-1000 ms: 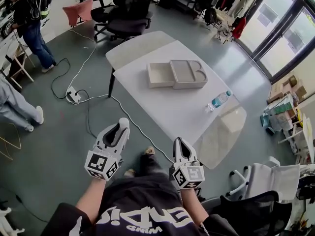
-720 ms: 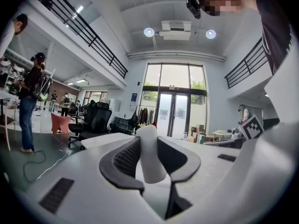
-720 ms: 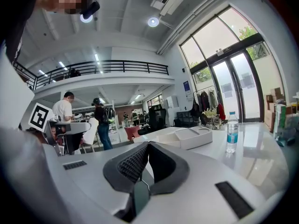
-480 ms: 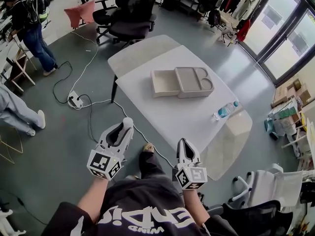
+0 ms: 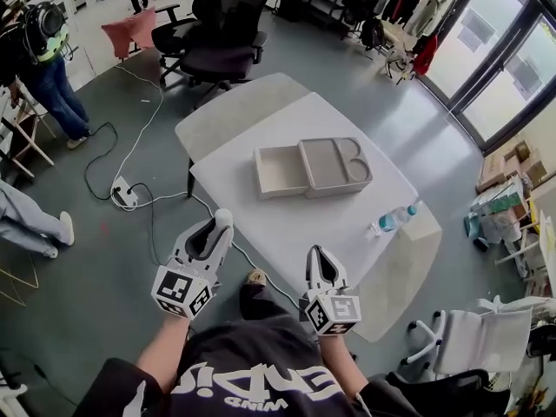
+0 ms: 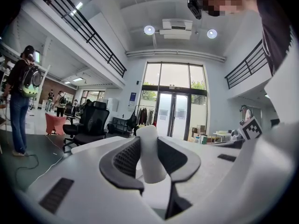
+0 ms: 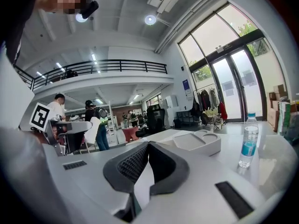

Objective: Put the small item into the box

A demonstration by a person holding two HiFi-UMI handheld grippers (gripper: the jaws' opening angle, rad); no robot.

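Note:
My left gripper (image 5: pixel 217 225) is held below the near edge of the white table (image 5: pixel 287 224), shut on a small white cylinder (image 6: pixel 152 155) that stands upright between its pads. My right gripper (image 5: pixel 318 259) is beside it, jaws shut with nothing between them. An open beige box (image 5: pixel 280 173) lies on the table's far half, and its two-compartment lid or tray (image 5: pixel 334 162) touches its right side. In the right gripper view that box (image 7: pixel 196 143) sits ahead of the shut right gripper (image 7: pixel 148 144).
A water bottle (image 5: pixel 393 219) lies near the table's right edge. Black office chairs (image 5: pixel 217 33) stand beyond the table. Cables and a power strip (image 5: pixel 124 194) lie on the floor at left, where people stand. A white chair (image 5: pixel 473 337) is at lower right.
The table and box have slid lower and nearer in the head view. Both grippers keep about the same place and the same grip.

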